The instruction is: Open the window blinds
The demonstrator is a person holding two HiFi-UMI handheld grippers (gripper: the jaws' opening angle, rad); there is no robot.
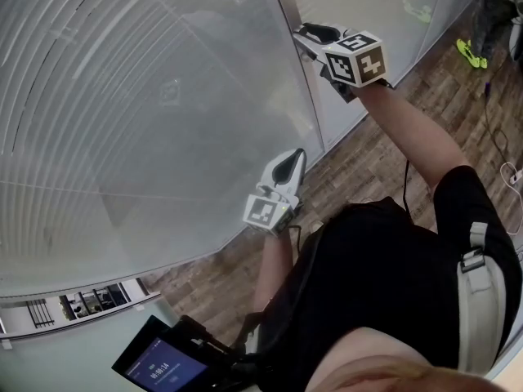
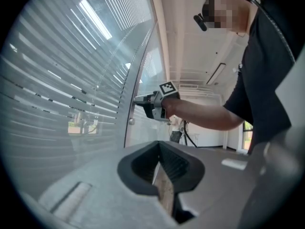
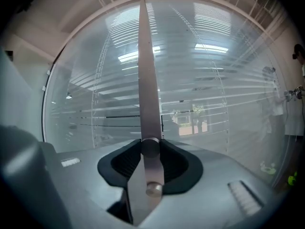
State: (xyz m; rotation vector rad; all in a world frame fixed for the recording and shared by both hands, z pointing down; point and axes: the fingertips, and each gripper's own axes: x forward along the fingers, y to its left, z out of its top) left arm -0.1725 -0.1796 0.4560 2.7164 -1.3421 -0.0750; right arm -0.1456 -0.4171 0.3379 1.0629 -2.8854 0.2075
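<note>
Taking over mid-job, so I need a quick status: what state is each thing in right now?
Blinds: down over the pane, slats partly tilted, slivers of outdoors showing through.
Knob: on the metal frame strip, clamped between the right jaws.
Right gripper: shut on the knob.
Left gripper: shut, nothing between the jaws.
Screen: lit.

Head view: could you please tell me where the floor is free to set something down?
The floor is bare along the glass, between the left gripper and the right arm. Crowded at right: cables and a yellow-green item.
</note>
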